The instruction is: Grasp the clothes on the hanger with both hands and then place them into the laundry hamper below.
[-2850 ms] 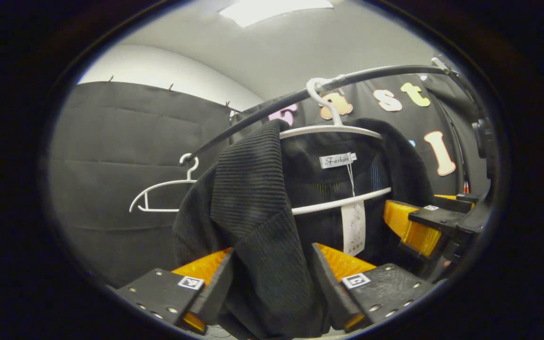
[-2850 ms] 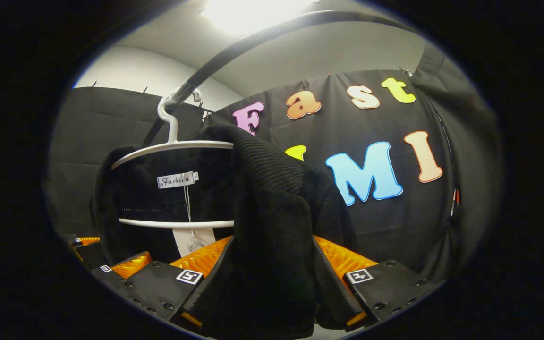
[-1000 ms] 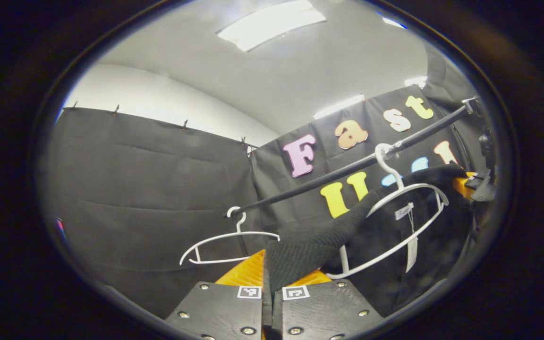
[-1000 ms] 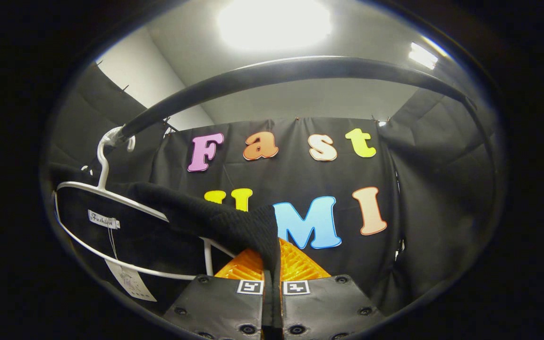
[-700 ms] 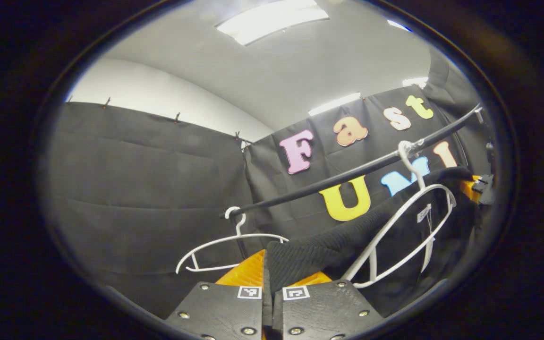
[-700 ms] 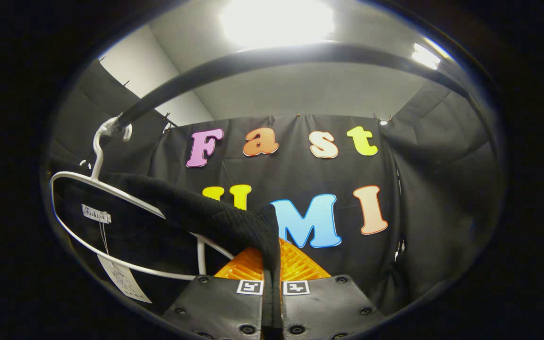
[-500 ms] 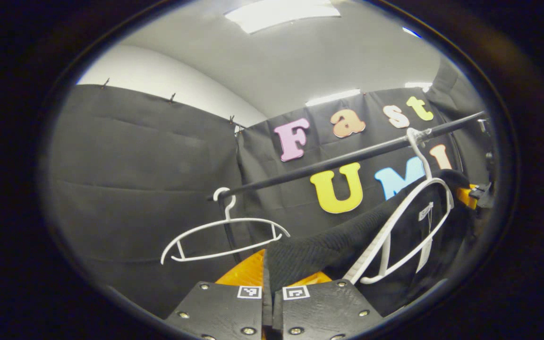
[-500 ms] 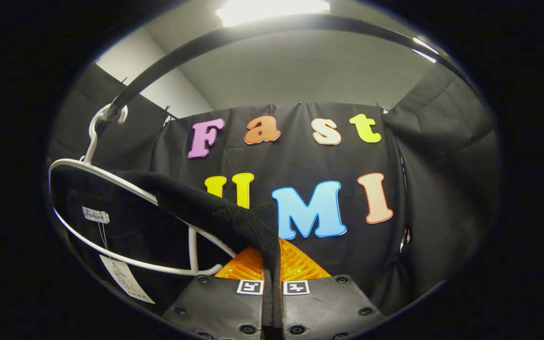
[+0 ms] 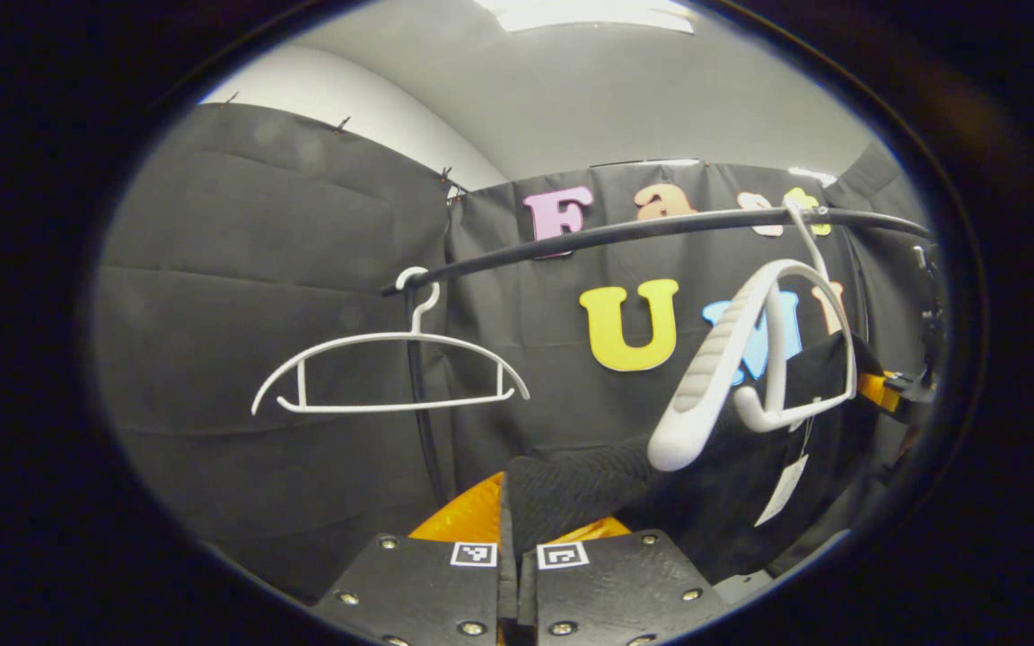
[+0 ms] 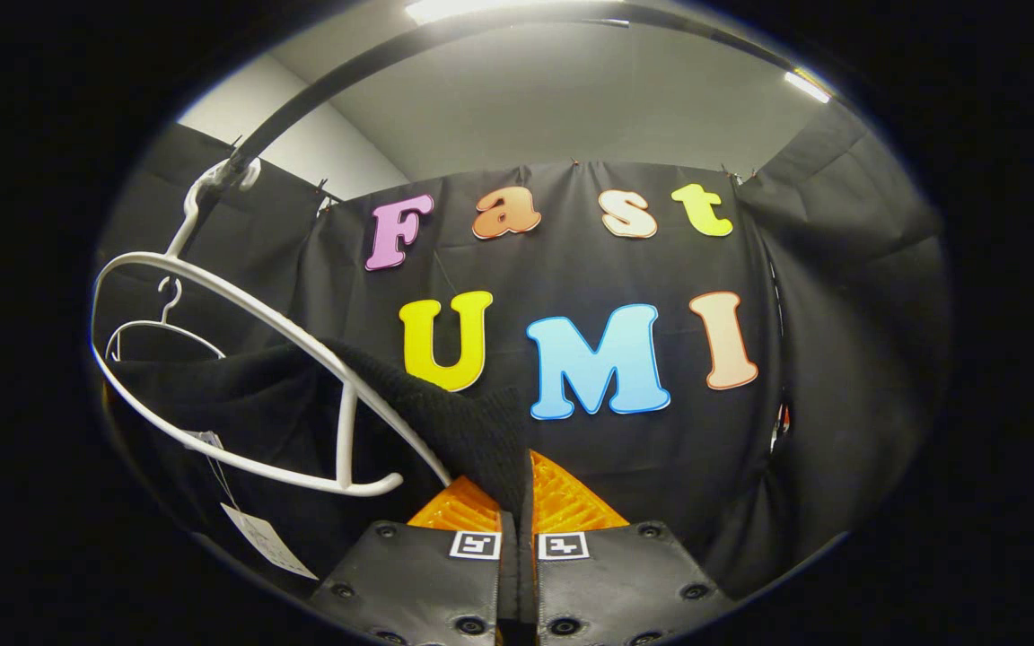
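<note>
Since the earlier frames, both grippers have come down and apart, and the black knit garment (image 9: 589,480) has slipped off the shoulders of the white hanger (image 9: 755,354), which now hangs bare and tilted above the cloth.

In the left gripper view, the left gripper (image 9: 517,547) has its two fingers clenched on a ribbed fold of the garment, with almost no gap between them. In the right gripper view, the right gripper (image 10: 517,529) is closed in the same way on another fold of the same black garment (image 10: 445,422). Each gripper pinches one shoulder side, I think so that the cloth stays spread between them and slides off both hanger arms together instead of catching on one.

The hanger's hook is on the black rail (image 9: 625,233), so the hanger stays up while the garment goes down. The garment hangs below and partly behind the hanger's lower bar, with a white paper tag (image 10: 267,541) dangling from it. I cannot tell whether some cloth is still touching the bar.

A second, empty white hanger (image 9: 391,368) hangs farther along the same rail, well apart from the cloth.

The laundry hamper should be lower than the garment, so my judgement is that the lowering step is only beginning.
</note>
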Action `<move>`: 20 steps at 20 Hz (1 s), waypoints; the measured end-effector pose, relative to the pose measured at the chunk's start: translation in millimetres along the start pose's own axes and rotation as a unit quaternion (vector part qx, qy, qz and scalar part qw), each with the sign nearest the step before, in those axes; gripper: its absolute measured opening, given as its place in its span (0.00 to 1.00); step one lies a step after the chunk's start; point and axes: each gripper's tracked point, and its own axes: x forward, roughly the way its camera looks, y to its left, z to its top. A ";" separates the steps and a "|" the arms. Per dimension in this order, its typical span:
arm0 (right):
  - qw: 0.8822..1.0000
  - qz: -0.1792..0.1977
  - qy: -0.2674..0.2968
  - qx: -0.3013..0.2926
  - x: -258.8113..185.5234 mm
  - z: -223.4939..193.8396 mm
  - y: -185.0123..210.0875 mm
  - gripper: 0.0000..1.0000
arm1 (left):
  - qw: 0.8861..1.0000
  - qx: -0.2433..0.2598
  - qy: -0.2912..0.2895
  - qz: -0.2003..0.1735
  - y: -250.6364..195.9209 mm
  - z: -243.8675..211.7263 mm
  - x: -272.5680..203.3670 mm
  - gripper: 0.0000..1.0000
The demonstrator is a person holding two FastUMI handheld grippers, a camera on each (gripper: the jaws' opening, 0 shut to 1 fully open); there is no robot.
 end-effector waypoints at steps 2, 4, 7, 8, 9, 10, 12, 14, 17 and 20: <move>1.000 0.005 0.022 0.006 1.7 -14.6 -1.7 0.01 | 1.000 0.001 0.007 -0.003 -2.8 -8.4 2.9 0.02; 0.998 0.001 0.051 0.023 -6.2 -33.0 -3.9 0.01 | 1.000 0.004 0.014 -0.009 -2.3 -16.7 -1.3 0.02; 0.997 -0.009 0.064 0.032 -21.0 -44.7 -9.7 0.01 | 1.000 0.019 0.018 -0.016 -10.0 -26.4 -12.4 0.01; 0.997 -0.011 0.066 0.030 -25.2 -45.8 -10.7 0.01 | 0.999 0.021 0.020 -0.016 -13.0 -29.3 -15.3 0.01; 0.997 -0.012 0.068 0.029 -30.0 -48.0 -10.0 0.01 | 0.999 0.019 0.023 -0.017 -18.3 -33.8 -15.6 0.02; 0.997 -0.013 0.070 0.028 -33.3 -49.7 -10.3 0.01 | 0.999 0.015 0.027 -0.017 -19.5 -38.5 -14.7 0.02; 0.996 -0.016 0.083 0.028 -41.6 -58.1 -12.6 0.01 | 0.999 0.006 0.039 -0.021 -21.0 -48.9 -17.5 0.01; 0.995 -0.020 0.098 0.032 -53.1 -71.8 -12.6 0.01 | 0.998 0.005 0.049 -0.026 -22.2 -61.2 -26.2 0.01; 0.992 -0.030 0.119 0.037 -74.5 -90.0 -20.8 0.01 | 0.998 0.012 0.060 -0.027 -24.0 -75.2 -37.0 0.01; 0.990 -0.023 0.134 0.045 -99.1 -104.3 -15.3 0.01 | 0.996 -0.001 0.073 -0.042 -23.6 -92.7 -56.5 0.01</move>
